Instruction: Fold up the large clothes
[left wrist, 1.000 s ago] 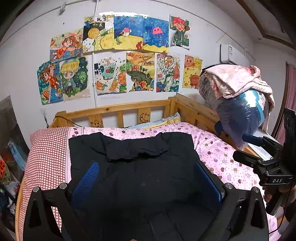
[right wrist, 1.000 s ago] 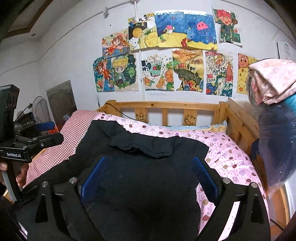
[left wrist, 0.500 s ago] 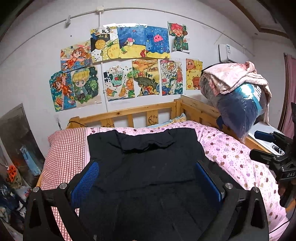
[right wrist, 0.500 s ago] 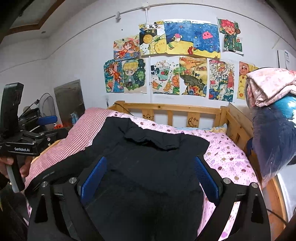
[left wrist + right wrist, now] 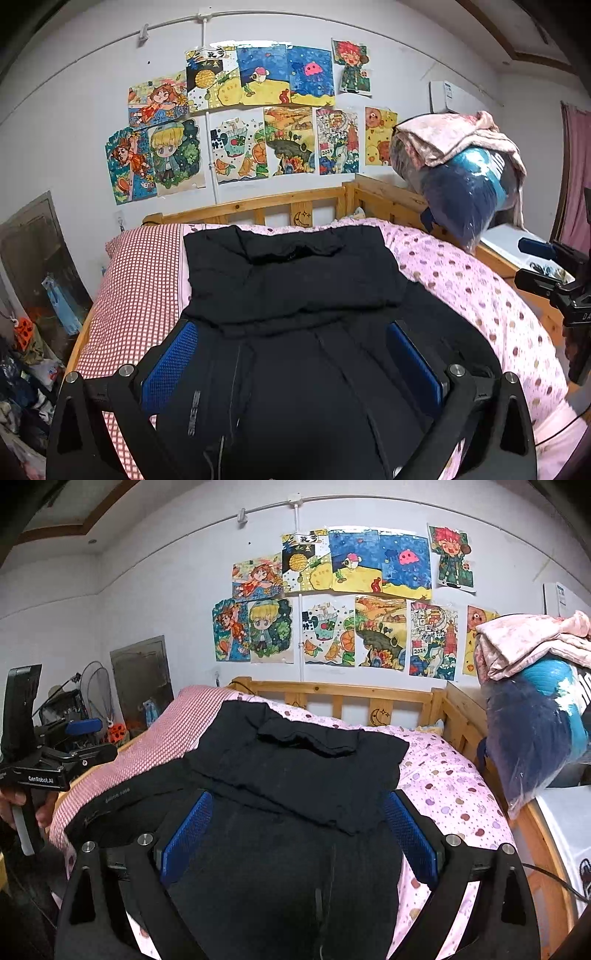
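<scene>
Tongs both drawn back nearward since a second ago: left tongs [image 5: 291,363] and right tongs [image 5: 297,834], blue pads apart, empty. Large black fabric garment [image 5: 295,280] lying part-folded on pink dotted bed [image 5: 480,295]; next fold due.

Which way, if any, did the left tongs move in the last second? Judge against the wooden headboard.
Yes. The left tongs drew back from the wooden headboard, which shows smaller now, with more of the black garment in view.
</scene>
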`<state>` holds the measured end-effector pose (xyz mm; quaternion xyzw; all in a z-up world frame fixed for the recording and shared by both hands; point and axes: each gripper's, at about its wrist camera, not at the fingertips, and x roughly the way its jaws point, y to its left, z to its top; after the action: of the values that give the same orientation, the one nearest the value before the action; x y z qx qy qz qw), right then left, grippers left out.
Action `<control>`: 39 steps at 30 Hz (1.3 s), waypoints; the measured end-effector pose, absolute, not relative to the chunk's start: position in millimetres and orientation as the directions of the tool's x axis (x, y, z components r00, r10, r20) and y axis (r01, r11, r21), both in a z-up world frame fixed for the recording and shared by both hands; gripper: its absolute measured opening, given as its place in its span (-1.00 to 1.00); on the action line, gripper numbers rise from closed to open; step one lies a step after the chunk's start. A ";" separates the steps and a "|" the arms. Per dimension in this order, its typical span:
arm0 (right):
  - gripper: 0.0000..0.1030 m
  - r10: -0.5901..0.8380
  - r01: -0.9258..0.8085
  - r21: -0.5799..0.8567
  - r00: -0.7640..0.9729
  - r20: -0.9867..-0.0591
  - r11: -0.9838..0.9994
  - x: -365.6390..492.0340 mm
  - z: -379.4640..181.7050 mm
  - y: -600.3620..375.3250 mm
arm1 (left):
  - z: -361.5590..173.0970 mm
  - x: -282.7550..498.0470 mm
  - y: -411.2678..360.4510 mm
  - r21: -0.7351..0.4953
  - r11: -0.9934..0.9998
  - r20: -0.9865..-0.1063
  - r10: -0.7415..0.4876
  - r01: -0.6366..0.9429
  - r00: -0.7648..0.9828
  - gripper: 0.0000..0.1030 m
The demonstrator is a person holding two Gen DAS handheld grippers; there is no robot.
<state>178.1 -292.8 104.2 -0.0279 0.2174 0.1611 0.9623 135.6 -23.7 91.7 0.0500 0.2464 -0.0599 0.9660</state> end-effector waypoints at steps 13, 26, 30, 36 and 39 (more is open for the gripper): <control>0.79 0.281 -0.352 -0.086 0.852 -0.442 0.932 101.7 69.3 -274.4 | 47.6 80.8 -10.7 0.125 0.968 -0.528 -0.120 0.217 0.841 1.00; 0.79 0.241 -0.313 -0.068 0.838 -0.490 0.947 70.6 9.2 -269.2 | 3.4 63.3 4.1 0.150 0.961 -0.584 -0.103 0.231 0.805 1.00; 0.79 0.237 -0.321 -0.083 0.827 -0.510 0.943 68.1 -9.0 -258.7 | -12.6 59.2 10.6 0.138 0.971 -0.607 -0.072 0.195 0.791 1.00; 0.79 0.227 -0.325 -0.076 0.791 -0.568 0.943 71.2 -35.7 -242.4 | -34.3 51.2 12.4 0.157 0.965 -0.622 -0.069 0.210 0.780 0.99; 0.79 0.210 -0.314 -0.074 0.775 -0.596 0.947 76.2 -48.8 -239.6 | -42.9 51.1 8.0 0.231 0.939 -0.633 -0.053 0.254 0.772 1.00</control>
<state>76.2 -239.6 -48.8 -0.0847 0.3050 0.1396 0.9383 51.1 8.0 -42.9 0.1533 0.3271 -0.0827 0.9288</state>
